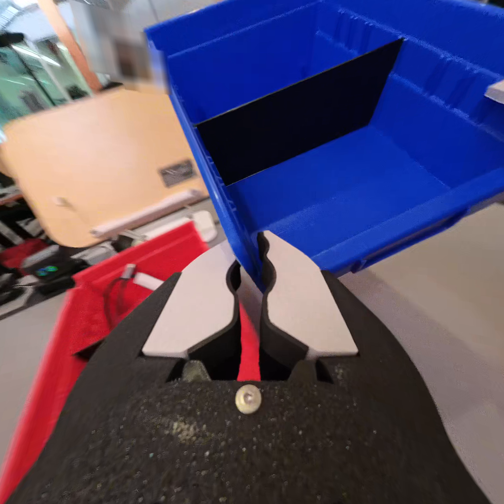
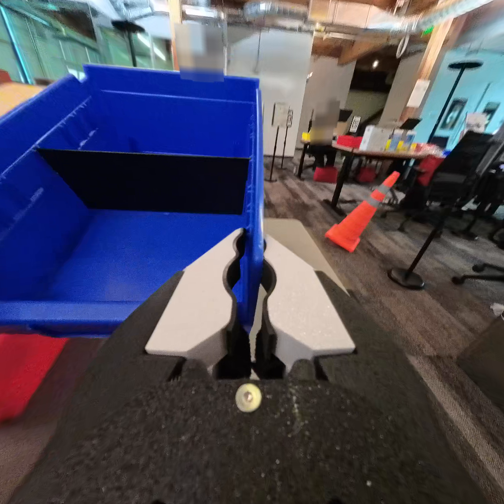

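Blue plastic fills both views: a big blue bin (image 1: 341,191) with a black divider (image 1: 294,114) standing across its middle. The left gripper (image 1: 251,261) pinches the bin's left side wall, with one grey finger (image 1: 201,300) outside the wall and the other inside. The right gripper (image 2: 253,261) does the same on the bin's right side wall (image 2: 255,218), squeezing the blue plastic between its two fingers. Both grippers are closed tight on the bin, one on each side.

Seen from the left gripper, the bin looks tilted and sits just ahead and to the right. A red bin (image 1: 90,308) lies below and to the left of this gripper, with a small cable and plug (image 1: 128,275) inside it. A grey table top (image 1: 422,341) spreads out to the right. A light wooden panel (image 1: 95,163) stands farther off to the left.

Seen from the right gripper, the blue bin is ahead and to the left, and the red bin (image 2: 24,373) peeks out under it. An orange cone (image 2: 360,215) stands on the floor, well off to the right. Farther back, a table (image 2: 381,154) holds boxes.
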Motion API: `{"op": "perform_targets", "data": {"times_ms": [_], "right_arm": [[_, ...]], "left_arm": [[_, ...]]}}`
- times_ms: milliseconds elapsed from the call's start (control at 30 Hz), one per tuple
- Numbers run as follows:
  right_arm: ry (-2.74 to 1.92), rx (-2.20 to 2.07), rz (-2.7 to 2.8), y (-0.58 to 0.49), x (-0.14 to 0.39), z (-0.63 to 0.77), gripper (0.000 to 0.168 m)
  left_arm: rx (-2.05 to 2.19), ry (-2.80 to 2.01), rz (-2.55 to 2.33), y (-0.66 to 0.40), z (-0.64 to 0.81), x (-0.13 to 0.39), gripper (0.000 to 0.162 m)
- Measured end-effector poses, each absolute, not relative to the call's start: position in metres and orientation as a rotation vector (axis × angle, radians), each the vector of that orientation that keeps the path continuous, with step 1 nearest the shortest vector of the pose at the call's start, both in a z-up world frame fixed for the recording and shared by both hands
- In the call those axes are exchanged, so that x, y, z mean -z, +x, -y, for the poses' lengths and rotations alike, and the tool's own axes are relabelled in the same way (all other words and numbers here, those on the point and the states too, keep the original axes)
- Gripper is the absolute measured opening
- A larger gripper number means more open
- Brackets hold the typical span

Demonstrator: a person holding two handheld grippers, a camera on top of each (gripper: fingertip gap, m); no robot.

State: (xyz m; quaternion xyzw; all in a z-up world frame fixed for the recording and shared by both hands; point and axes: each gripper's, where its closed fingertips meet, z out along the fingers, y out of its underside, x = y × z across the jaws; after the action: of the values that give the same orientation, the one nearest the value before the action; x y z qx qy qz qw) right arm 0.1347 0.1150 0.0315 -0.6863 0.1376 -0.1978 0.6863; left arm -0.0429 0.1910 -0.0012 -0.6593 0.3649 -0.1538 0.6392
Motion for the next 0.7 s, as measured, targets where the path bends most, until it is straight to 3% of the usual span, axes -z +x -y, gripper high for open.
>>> {"op": "perform_targets", "data": {"times_ms": [167, 300, 533, 633, 700], "right_arm": [[-1.831, 0.428, -0.362, 0.214, 0.070, -0.090, 0.004], [-1.962, 0.392, -0.317, 0.228, 0.117, -0.098, 0.006], [-1.949, 0.321, -0.382, 0.226, 0.124, -0.121, 0.006], [-1.945, 0.379, -0.305, 0.224, 0.124, -0.124, 0.007], [-1.958, 0.416, -0.283, 0.225, 0.124, -0.123, 0.010]], "left_arm": [[0.403, -1.724, -0.960, 0.037, -0.162, 0.104, 0.010], [0.399, -1.795, -0.973, 0.047, -0.164, 0.137, 0.011], [0.539, -1.875, -0.902, 0.043, -0.176, 0.137, 0.013], [0.660, -1.814, -0.848, 0.020, -0.164, 0.105, 0.009], [0.867, -1.769, -0.888, -0.005, -0.133, 0.080, 0.016]]}}
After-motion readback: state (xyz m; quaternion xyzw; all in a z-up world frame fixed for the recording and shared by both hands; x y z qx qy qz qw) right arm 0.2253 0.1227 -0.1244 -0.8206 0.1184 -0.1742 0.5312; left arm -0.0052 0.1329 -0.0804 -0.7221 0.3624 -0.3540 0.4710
